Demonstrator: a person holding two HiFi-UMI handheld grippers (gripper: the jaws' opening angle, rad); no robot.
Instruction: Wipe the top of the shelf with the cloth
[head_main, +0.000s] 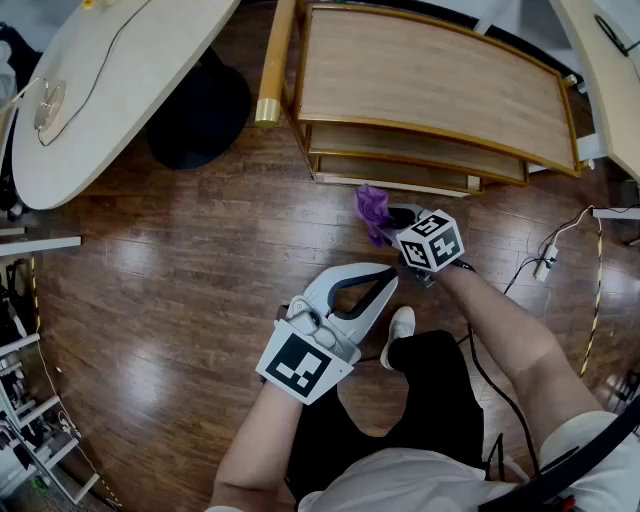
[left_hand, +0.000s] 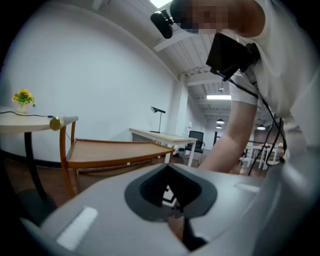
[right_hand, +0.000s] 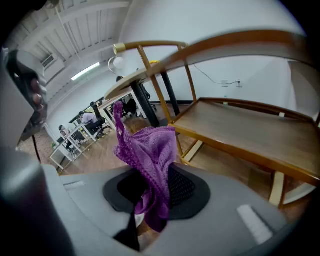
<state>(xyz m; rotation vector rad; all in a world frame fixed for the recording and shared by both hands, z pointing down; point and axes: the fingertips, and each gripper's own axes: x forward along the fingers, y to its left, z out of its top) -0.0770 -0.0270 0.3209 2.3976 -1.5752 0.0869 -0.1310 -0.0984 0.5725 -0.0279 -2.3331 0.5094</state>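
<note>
My right gripper (head_main: 392, 220) clamped on the purple cloth (head_main: 370, 207), just in front of the wooden shelf (head_main: 430, 85), below its top, my left gripper (head_main: 388, 272) closed on nothing, nearer my body

Part of the cloth (head_main: 371, 207) hides behind the right tongs (head_main: 396, 219).

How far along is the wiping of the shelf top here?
Done: the purple cloth is clamped in the right tongs. In hand: they hold it low in front of the shelf, not yet up on its top. Left: all the wiping. The left tongs are shut and empty.
</note>
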